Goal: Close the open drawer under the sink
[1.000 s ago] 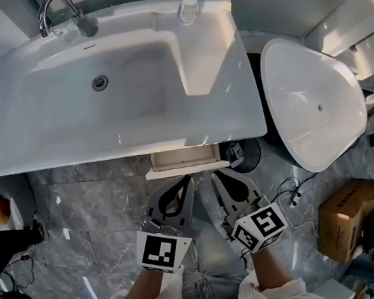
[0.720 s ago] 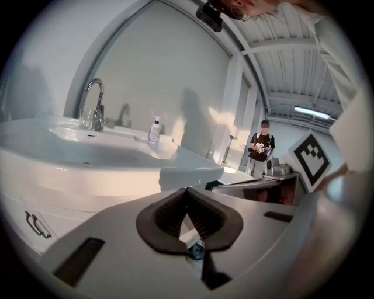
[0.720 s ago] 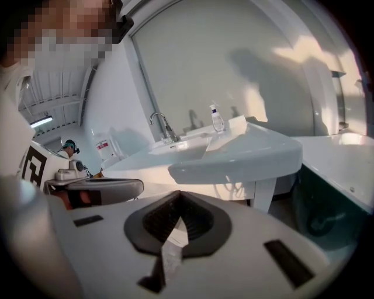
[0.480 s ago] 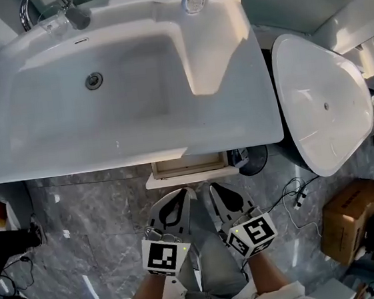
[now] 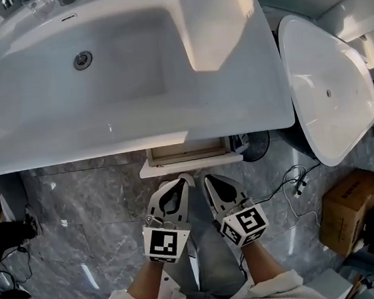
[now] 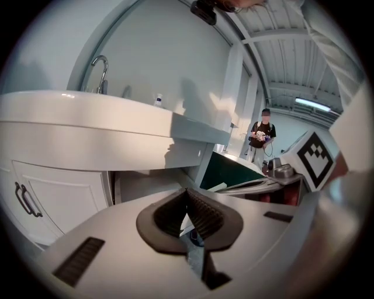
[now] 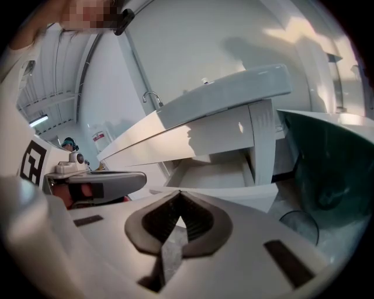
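The open drawer (image 5: 189,153) sticks out from under the front edge of the white sink (image 5: 124,72), and its white front panel (image 5: 190,167) faces me. My left gripper (image 5: 185,177) and right gripper (image 5: 205,176) sit side by side, tips just short of that panel. Both are shut with nothing between the jaws. In the left gripper view the shut left gripper (image 6: 187,190) points at the cabinet opening (image 6: 140,184). The right gripper view shows the shut right gripper (image 7: 179,193) right before the drawer (image 7: 219,174), whose inside looks bare.
A loose white basin (image 5: 328,89) stands at the right, with a cardboard box (image 5: 352,210) and cables (image 5: 298,186) on the grey marble floor below it. A cabinet door with a dark handle (image 6: 23,198) lies left of the drawer. A person (image 6: 261,137) stands far off.
The head view has shifted forward, so the sink sits higher in frame. Both grippers have drawn closer together and stay just in front of the drawer's front panel. Both stay shut.
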The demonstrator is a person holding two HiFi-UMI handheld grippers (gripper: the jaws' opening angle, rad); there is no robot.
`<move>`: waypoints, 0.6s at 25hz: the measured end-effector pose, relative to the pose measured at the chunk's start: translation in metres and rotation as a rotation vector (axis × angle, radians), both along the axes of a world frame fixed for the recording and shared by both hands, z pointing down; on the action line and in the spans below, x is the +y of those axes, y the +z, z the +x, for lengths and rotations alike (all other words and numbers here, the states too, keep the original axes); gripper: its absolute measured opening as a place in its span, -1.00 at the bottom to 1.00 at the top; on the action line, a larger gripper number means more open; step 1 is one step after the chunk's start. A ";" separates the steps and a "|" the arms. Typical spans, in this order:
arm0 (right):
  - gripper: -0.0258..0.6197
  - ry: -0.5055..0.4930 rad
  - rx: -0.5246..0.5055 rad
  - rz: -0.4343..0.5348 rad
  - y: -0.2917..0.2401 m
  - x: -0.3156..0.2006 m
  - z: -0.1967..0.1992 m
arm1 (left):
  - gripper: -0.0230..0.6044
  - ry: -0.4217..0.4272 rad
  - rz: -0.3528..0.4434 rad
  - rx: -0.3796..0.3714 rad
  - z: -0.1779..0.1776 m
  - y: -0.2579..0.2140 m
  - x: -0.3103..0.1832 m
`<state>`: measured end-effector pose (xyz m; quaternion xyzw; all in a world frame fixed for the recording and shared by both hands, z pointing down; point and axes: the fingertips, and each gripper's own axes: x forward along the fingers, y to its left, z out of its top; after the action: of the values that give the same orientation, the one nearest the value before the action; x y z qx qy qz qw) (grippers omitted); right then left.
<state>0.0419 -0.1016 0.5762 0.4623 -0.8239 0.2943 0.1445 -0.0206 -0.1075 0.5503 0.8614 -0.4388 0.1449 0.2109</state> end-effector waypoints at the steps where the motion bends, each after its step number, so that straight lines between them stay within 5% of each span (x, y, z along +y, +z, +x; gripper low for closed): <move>1: -0.89 0.006 -0.001 -0.003 0.005 0.000 0.000 | -0.88 0.002 -0.004 -0.005 0.000 0.006 0.001; 15: -0.89 0.069 0.035 -0.061 0.060 -0.005 0.020 | -0.88 0.012 -0.077 -0.102 -0.001 0.073 0.004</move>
<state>0.0615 -0.1065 0.6360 0.4907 -0.7955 0.3160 0.1627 -0.0219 -0.1034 0.6230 0.8469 -0.4377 0.2065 0.2204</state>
